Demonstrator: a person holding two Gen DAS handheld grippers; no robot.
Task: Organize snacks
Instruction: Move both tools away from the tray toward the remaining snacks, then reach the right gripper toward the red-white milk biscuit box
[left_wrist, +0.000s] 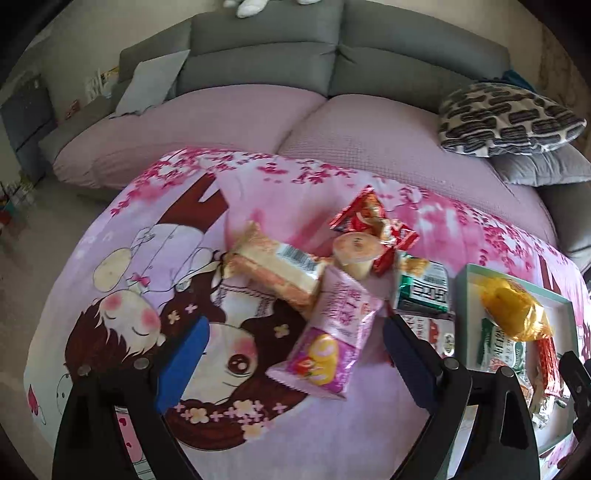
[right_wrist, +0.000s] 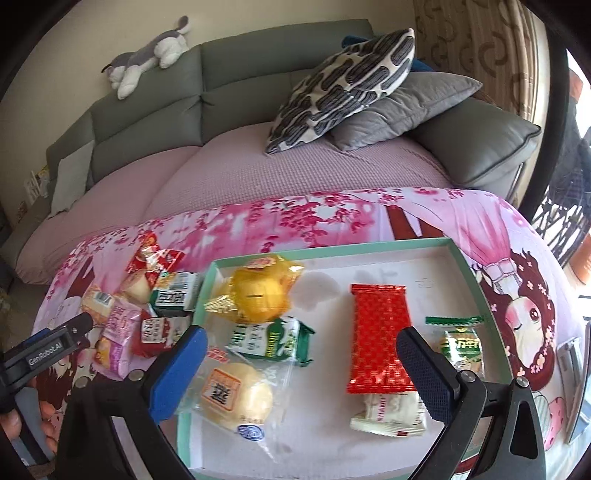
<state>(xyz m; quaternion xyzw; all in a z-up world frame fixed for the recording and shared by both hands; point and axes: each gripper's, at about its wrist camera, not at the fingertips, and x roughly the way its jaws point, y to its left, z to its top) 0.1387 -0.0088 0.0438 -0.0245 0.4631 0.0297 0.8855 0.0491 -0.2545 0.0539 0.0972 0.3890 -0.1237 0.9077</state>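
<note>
Spread over the sofa, the pink cartoon blanket holds about six loose snacks left of the green tray, seven already inside, so sorting looks midway: the wide-open, empty left gripper probably needs the pink packet, the right gripper gaping empty above the tray.

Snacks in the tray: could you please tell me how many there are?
6 in the tray: yellow pack, green-white pack, bun, red pack, white pack, small green pack.
</note>
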